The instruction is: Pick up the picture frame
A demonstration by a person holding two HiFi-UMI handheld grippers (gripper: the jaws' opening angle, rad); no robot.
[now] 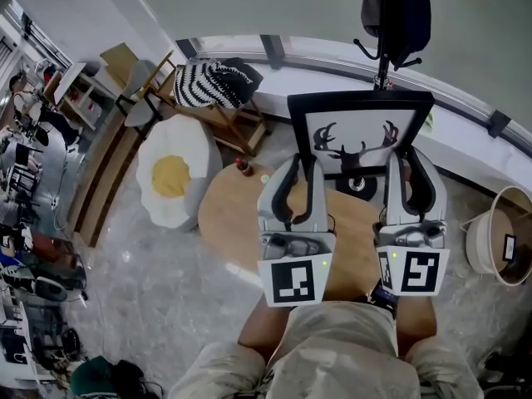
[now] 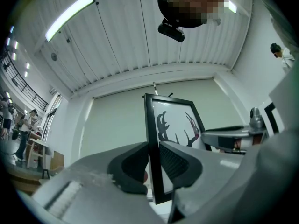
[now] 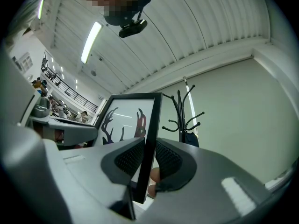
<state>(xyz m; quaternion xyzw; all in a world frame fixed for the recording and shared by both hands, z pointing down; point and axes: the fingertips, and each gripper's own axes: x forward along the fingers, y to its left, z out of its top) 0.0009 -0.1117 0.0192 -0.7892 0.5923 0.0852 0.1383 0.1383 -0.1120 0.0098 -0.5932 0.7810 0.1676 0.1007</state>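
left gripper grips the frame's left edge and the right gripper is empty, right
Not quite: the right gripper is not empty. The right gripper view shows its jaws clamped on the frame's right edge. The left gripper does grip the left edge.

The picture frame [image 1: 360, 131] is black, around a white print of dark deer antlers. It stands upright, facing near, with its left edge clamped in the left gripper [image 1: 303, 165] and its right edge in the right gripper [image 1: 411, 163].
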